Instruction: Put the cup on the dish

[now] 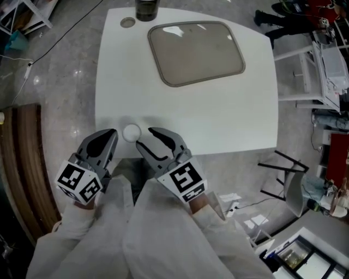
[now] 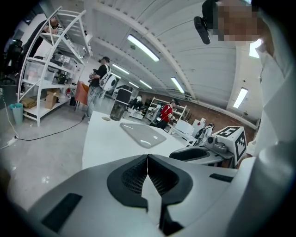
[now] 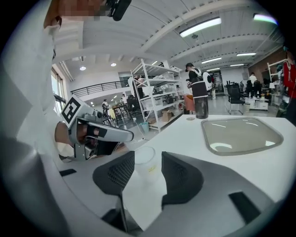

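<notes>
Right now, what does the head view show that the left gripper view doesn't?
Only the head view shows the small white cup at the near edge of the table, right by the open tongs of the right gripper. Only the left gripper view shows shelves, ceiling lights and people standing far off. Both show the table, the dish, the dark jar at the far edge and the right gripper.

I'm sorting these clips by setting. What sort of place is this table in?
Probably a lab or workshop hall, not a home: white metal shelving racks, long ceiling strip lights, and a cable trailing over the polished floor.
</notes>
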